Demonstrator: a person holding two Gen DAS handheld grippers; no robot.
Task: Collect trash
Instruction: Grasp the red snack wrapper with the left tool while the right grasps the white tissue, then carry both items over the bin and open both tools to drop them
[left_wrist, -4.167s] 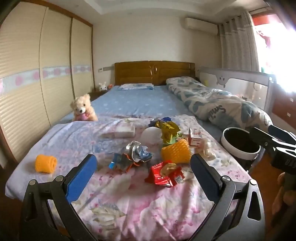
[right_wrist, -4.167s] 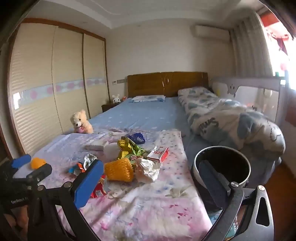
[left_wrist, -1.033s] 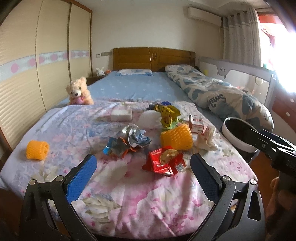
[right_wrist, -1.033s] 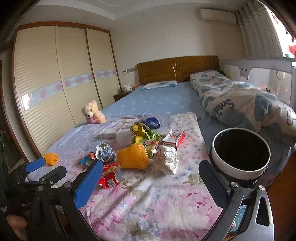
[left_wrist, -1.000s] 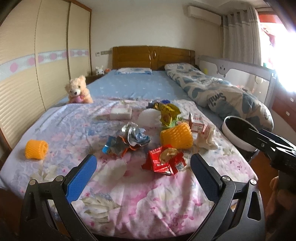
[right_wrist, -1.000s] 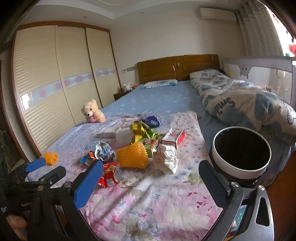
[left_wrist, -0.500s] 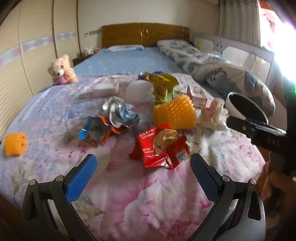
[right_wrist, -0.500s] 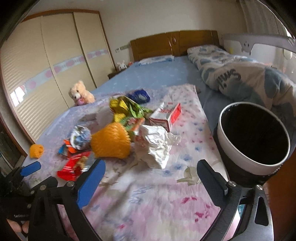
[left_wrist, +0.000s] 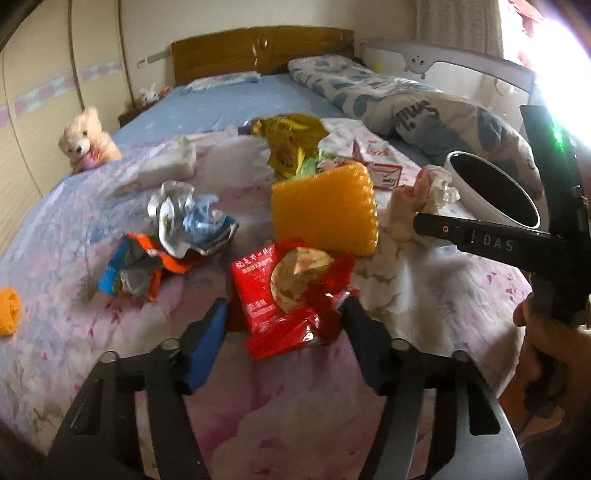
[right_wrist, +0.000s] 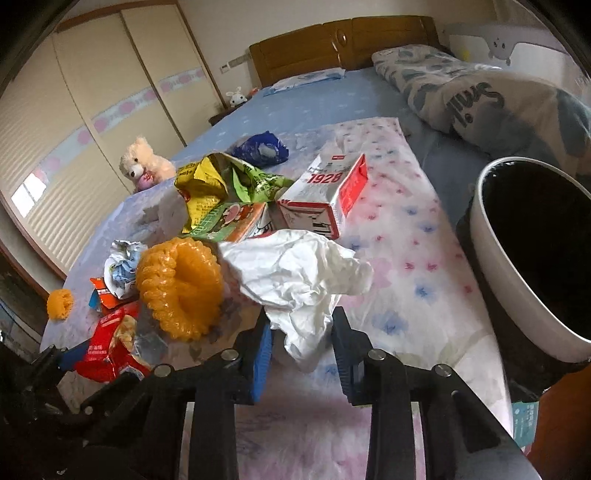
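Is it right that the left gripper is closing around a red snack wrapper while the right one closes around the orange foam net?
Not quite. The left gripper has indeed been closing around the red snack wrapper, but the right gripper has been closing around the crumpled white paper, as the right wrist view shows. The orange foam net lies beside that paper, outside the jaws.
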